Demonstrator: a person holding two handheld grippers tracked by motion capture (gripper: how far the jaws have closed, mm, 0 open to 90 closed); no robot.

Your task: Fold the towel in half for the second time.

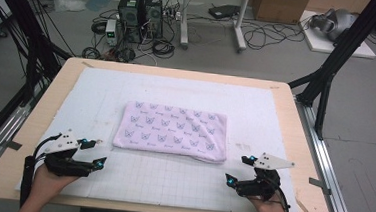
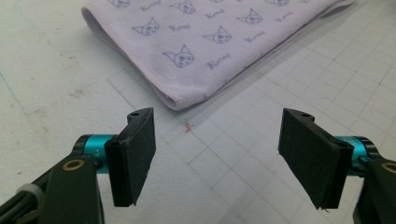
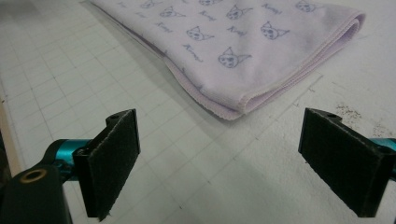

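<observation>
Lilac folded towel (image 1: pixel 172 131) with cat print, flat at centre of white mat (image 1: pixel 96 94) on bench (image 1: pixel 45 111), left gripper (image 1: pixel 97 153) near its left corner, right gripper (image 1: pixel 236 169) near its right corner, both jaws released, apart from towel.

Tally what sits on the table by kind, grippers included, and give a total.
Folded lilac cloth with cat-face print: 1
White gridded mat under it: 1
Hand-held grippers, both with jaws apart: 2, the left gripper and the right gripper
Total: 4
</observation>
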